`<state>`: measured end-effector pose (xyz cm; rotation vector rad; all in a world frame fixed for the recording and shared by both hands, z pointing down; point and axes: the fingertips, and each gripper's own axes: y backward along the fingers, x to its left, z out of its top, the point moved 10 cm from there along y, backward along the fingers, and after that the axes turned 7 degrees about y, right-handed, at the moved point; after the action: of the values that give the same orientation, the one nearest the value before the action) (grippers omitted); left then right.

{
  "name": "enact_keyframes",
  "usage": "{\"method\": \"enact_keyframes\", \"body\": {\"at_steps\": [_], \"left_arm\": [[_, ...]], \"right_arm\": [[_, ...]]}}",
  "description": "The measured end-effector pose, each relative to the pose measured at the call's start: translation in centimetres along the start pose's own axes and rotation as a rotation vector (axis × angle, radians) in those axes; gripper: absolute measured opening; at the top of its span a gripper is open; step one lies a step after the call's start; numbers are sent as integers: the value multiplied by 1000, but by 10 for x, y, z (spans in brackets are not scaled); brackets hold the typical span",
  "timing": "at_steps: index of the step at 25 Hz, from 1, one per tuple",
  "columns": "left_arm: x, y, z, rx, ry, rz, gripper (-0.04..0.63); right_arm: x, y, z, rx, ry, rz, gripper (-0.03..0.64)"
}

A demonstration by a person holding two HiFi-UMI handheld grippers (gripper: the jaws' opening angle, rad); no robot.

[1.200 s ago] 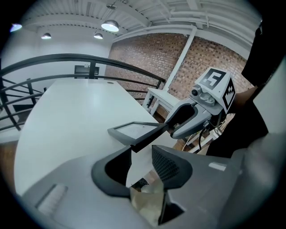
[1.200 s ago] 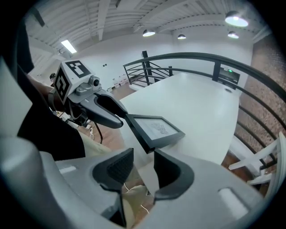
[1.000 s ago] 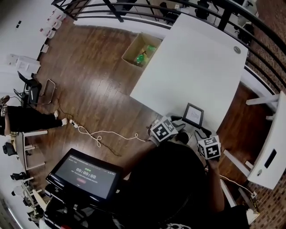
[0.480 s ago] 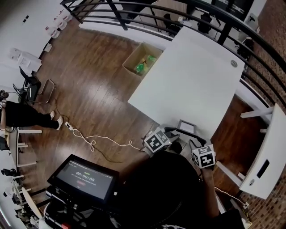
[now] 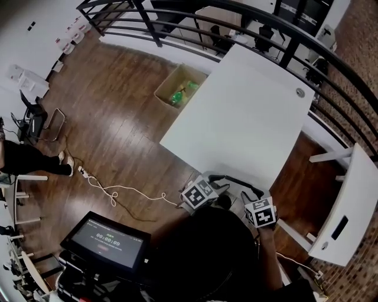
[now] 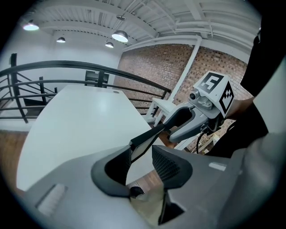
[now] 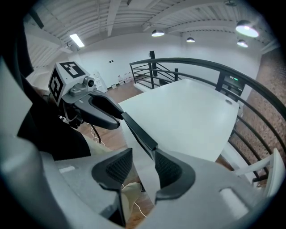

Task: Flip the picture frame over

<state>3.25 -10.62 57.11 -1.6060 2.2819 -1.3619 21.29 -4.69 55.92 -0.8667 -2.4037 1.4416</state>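
Observation:
The picture frame (image 5: 236,180) is a thin black frame with a pale face, and in the head view it stands edge-on over the near edge of the white table (image 5: 248,118). My left gripper (image 5: 217,180) is at its left end. There a frame corner (image 6: 143,142) lies against one finger (image 6: 117,162), and the jaws look closed on it. My right gripper (image 5: 248,193) is at the other end with its jaws opening. The frame's black edge (image 7: 139,132) runs between them and touches only the right finger (image 7: 169,169). A gap shows on the other side.
A cardboard box (image 5: 177,88) with green items sits on the wood floor left of the table. A cable (image 5: 118,191) trails across the floor and a monitor (image 5: 106,239) stands low left. A black railing (image 5: 236,17) runs behind, and a second white table (image 5: 345,200) is at the right.
The frame showed its pale face a second ago and has since tipped to edge-on. Both grippers kept their places at its two ends.

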Motion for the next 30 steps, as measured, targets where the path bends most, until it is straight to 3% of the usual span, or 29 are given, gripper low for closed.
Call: {"method": "enact_keyframes", "body": {"at_steps": [7,16,30], "left_arm": [[6,-10,17,-4,-5,-14,153],[57,-42,46,43,5,-33,156],[131,-120,59,209,64,-63,152]], "right_arm": [[-15,0,7,1,-10,-36,149],[-60,-40,32,41,-33,-57,152],[-117,-130,29,192,-153,16,152]]}}
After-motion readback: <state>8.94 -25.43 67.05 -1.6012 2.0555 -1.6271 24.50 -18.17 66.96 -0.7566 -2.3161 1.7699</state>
